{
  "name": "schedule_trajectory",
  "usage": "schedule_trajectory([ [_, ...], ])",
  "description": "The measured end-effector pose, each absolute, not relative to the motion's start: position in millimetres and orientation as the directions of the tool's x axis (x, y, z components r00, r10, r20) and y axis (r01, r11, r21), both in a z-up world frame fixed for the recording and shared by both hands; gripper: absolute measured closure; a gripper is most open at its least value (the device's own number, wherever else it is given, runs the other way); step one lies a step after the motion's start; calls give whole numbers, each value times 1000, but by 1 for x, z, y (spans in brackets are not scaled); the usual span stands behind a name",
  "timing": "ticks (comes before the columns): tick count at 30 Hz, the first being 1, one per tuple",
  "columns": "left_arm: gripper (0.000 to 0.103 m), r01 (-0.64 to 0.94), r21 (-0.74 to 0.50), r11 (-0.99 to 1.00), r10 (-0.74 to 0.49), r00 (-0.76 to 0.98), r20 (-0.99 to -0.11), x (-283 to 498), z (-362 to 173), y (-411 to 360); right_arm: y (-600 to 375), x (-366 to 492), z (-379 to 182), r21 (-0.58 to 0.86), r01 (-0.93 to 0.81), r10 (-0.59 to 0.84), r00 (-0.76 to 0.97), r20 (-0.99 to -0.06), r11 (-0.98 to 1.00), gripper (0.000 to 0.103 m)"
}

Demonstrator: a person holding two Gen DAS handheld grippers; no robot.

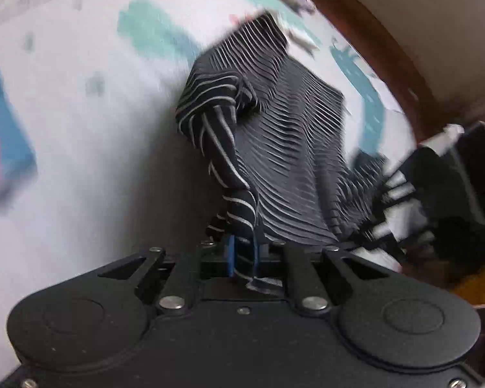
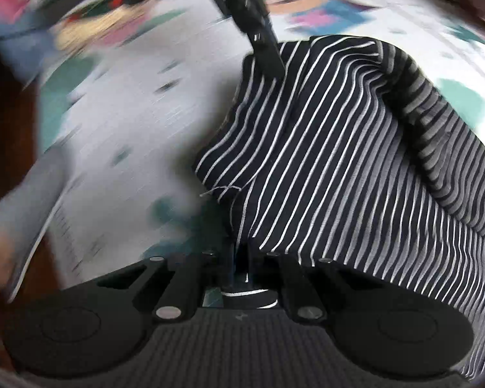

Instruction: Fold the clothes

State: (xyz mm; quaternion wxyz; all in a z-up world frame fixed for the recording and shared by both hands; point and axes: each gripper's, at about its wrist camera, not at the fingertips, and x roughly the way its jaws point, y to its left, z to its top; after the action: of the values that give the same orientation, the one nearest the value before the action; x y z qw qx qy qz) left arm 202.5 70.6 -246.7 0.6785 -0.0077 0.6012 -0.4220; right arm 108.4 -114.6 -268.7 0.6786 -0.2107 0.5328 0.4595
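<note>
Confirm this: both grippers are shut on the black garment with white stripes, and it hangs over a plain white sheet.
One detail is wrong: the sheet is not plain. The left wrist view shows teal and pink printed shapes on it. The rest holds: the left gripper and right gripper are each shut on the striped garment.

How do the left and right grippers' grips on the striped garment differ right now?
The left gripper pinches a narrow, twisted strip of the striped garment; the right gripper pinches a broader edge, with cloth draping over its right side. Blue pads show at the left gripper; the right gripper's are hidden in shadow. Both are shut on the same garment above the patterned sheet.
</note>
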Motion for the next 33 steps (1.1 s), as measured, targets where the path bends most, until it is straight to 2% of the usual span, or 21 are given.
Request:
schedule_trajectory([
  [2,95,514,-561,649,-553,-188,-812,178,-266,81,-108,84,-273,252,-866,383,-77,-921,432,93],
  [3,95,505,-564,653,-520,-242,-819,166,-277,83,-104,71,-278,249,-872,357,-93,-930,421,89],
  [5,90,545,-513,663,-430,-284,-857,148,-293,80,-106,57,-283,281,-850,344,-127,-930,446,85],
  [6,87,554,-493,671,-403,-286,-870,145,-295,79,-118,61,-279,294,-815,373,-104,-922,499,74],
  [7,77,562,-480,674,-397,-273,-876,150,-291,78,-130,65,-275,308,-777,399,-80,-913,549,65],
  [8,71,577,-466,670,-395,-255,-883,157,-283,76,-142,69,-271,322,-735,424,-53,-904,596,63],
  [9,69,609,-438,661,-392,-217,-894,166,-270,72,-154,73,-267,338,-690,446,-25,-895,640,58],
  [11,60,669,-368,646,-396,-118,-911,186,-242,66,-178,81,-260,371,-592,484,36,-875,715,56],
  [12,59,685,-335,647,-404,-65,-912,197,-229,61,-189,84,-256,389,-538,499,68,-864,747,55],
  [13,59,692,-310,652,-419,-12,-908,211,-218,53,-204,88,-254,381,-474,487,120,-865,794,55],
  [16,50,688,-277,671,-464,98,-880,251,-201,19,-256,107,-261,267,-173,309,312,-898,948,55],
  [18,50,692,-239,681,-455,144,-879,267,-209,-8,-286,115,-270,221,26,195,372,-908,975,55],
  [21,50,711,-201,674,-440,168,-882,281,-231,-46,-310,118,-283,209,189,115,412,-904,959,55],
  [25,50,717,-163,678,-412,188,-892,294,-263,-76,-326,122,-297,162,287,27,423,-906,944,55],
  [28,51,695,-194,693,-434,186,-882,302,-273,-92,-326,120,-301,150,284,4,455,-891,947,56],
  [29,53,694,-201,691,-440,184,-879,304,-277,-96,-321,122,-301,135,262,-2,463,-886,956,56],
  [32,77,712,-193,676,-439,178,-881,302,-283,-98,-307,130,-304,65,188,-32,472,-881,980,65],
  [33,87,714,-200,671,-446,173,-878,301,-283,-94,-306,132,-303,69,180,-27,483,-875,981,77],
])
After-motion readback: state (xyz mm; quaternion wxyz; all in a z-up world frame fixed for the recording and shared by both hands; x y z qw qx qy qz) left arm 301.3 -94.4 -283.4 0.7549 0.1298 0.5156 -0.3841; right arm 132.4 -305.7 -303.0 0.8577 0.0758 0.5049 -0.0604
